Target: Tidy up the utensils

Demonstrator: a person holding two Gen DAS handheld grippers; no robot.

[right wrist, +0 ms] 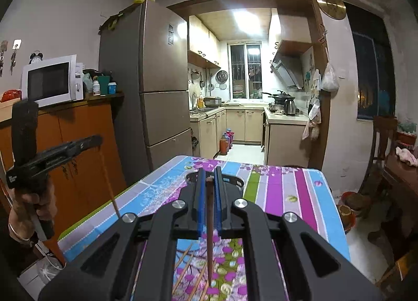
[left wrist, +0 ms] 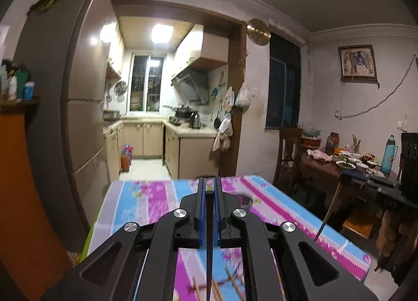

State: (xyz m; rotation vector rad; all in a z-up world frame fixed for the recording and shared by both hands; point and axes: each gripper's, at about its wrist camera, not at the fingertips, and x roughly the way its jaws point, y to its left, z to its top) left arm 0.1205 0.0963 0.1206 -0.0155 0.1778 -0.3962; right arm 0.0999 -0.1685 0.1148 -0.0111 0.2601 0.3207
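Observation:
My left gripper (left wrist: 209,183) is shut on a dark chopstick (left wrist: 209,235) that hangs point down between the blue pads, above the floral tablecloth (left wrist: 146,201). My right gripper (right wrist: 209,173) is shut on a brown chopstick (right wrist: 209,235), also point down. In the right wrist view the left gripper (right wrist: 88,141) shows at far left, held in a hand, with its chopstick (right wrist: 109,183) hanging below. Several loose chopsticks (right wrist: 188,272) lie on the cloth under the right gripper. A dark round holder (right wrist: 235,181) sits on the table just beyond the right fingertips, mostly hidden.
The table (right wrist: 287,186) has its far edge facing a kitchen doorway. A fridge (right wrist: 156,79) and an orange cabinet (right wrist: 86,149) with a microwave (right wrist: 52,81) stand to the left. A dining table (left wrist: 347,167) with dishes and a chair (left wrist: 288,154) stand to the right.

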